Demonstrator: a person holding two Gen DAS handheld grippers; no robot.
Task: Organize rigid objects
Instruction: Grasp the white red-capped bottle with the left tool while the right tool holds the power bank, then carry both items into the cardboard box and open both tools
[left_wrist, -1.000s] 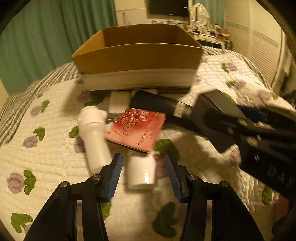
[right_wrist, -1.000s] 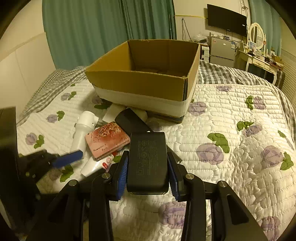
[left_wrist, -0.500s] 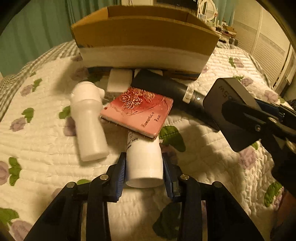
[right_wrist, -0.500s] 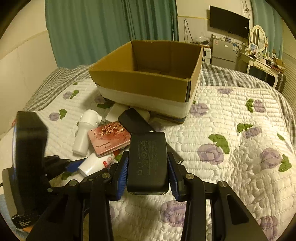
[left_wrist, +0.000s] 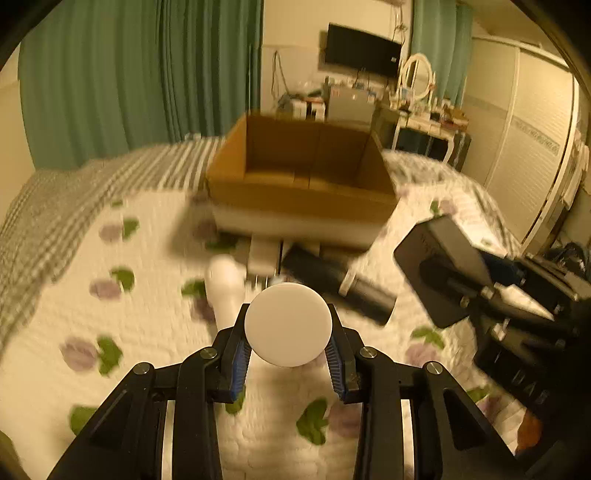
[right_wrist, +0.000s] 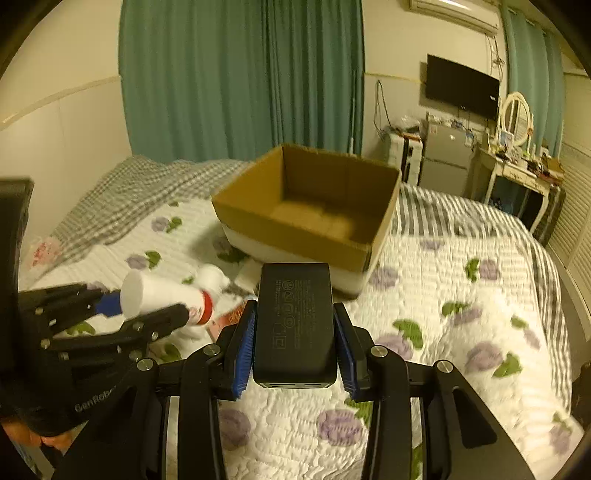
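While both loads hang above the quilted bed (right_wrist: 461, 280), the left gripper (left_wrist: 288, 360) is clenched on a white tube (left_wrist: 288, 325), flat end toward its camera, and the right gripper (right_wrist: 295, 354) clamps a black power adapter (right_wrist: 294, 321) lengthwise, likely so each drops cleanly into the cardboard box (right_wrist: 295, 236) near the bed's far edge. Half a second ago the tube lay under a pink booklet; now it is lifted clear.
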